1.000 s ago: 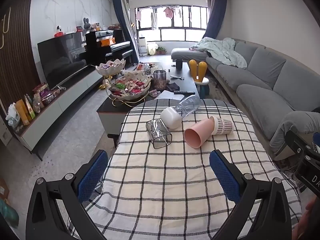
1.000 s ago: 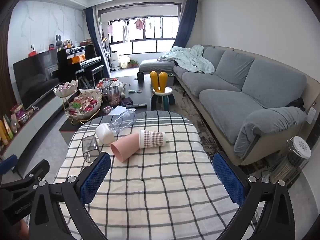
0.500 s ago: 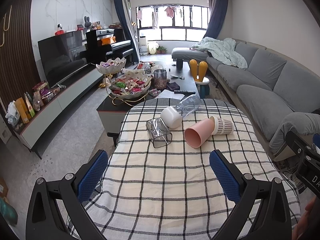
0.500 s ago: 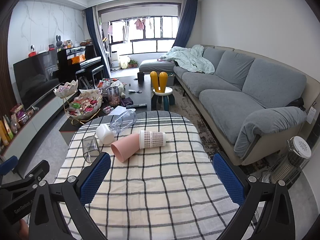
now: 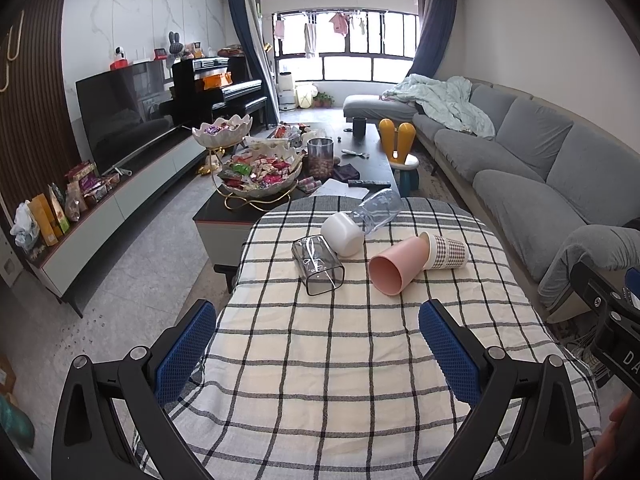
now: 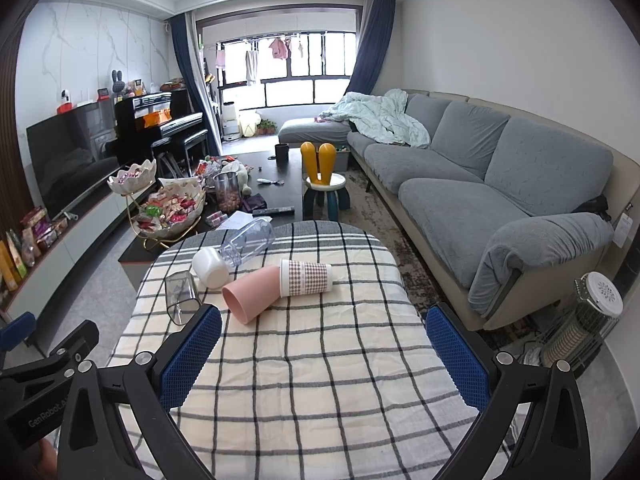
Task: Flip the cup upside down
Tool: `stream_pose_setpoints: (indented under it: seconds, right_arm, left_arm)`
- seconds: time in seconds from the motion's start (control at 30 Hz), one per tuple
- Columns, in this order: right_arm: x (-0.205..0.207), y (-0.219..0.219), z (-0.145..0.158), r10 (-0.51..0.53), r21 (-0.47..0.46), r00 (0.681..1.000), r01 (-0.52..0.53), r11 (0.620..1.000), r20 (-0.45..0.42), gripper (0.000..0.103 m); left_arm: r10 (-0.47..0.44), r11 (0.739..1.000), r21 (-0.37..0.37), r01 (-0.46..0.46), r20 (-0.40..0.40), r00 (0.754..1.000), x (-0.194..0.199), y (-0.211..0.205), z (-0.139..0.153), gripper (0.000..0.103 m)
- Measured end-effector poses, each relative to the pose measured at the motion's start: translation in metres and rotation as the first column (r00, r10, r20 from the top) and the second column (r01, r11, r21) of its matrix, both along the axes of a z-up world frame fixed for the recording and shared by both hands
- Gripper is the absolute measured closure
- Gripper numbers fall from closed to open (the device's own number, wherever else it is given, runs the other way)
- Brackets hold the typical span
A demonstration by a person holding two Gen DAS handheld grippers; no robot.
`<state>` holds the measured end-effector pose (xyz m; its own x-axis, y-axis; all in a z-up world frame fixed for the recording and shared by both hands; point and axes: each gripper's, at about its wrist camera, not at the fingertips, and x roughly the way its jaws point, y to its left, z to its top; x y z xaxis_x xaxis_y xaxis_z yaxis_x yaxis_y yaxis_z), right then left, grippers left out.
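Observation:
Several cups lie on their sides at the far end of a table with a checked cloth (image 5: 340, 360): a clear square glass (image 5: 318, 265) (image 6: 181, 297), a white cup (image 5: 343, 234) (image 6: 210, 267), a clear plastic cup (image 5: 378, 211) (image 6: 249, 240), a pink cup (image 5: 396, 264) (image 6: 252, 293) and a checked paper cup (image 5: 446, 251) (image 6: 306, 278). My left gripper (image 5: 318, 350) is open and empty, short of the cups. My right gripper (image 6: 324, 356) is open and empty, also short of them.
A dark coffee table (image 5: 360, 152) with snack bowls stands beyond the table. A grey sofa (image 6: 500, 184) runs along the right. A TV unit (image 5: 120, 200) lines the left wall. A small heater (image 6: 588, 320) stands at the right on the floor.

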<state>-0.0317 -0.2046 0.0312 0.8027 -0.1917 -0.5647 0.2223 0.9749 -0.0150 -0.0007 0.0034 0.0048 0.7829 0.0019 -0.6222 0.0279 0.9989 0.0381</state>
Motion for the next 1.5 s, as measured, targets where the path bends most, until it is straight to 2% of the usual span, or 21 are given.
stream_pose_setpoints:
  seconds: [1.5]
  right_arm:
    - [0.0045, 0.0040, 0.0004, 0.001, -0.001, 1.000, -0.001, 1.000, -0.001, 0.000]
  left_arm:
    - [0.003, 1.000, -0.007, -0.003, -0.005, 1.000, -0.0043, 0.0002, -0.0064, 0.000]
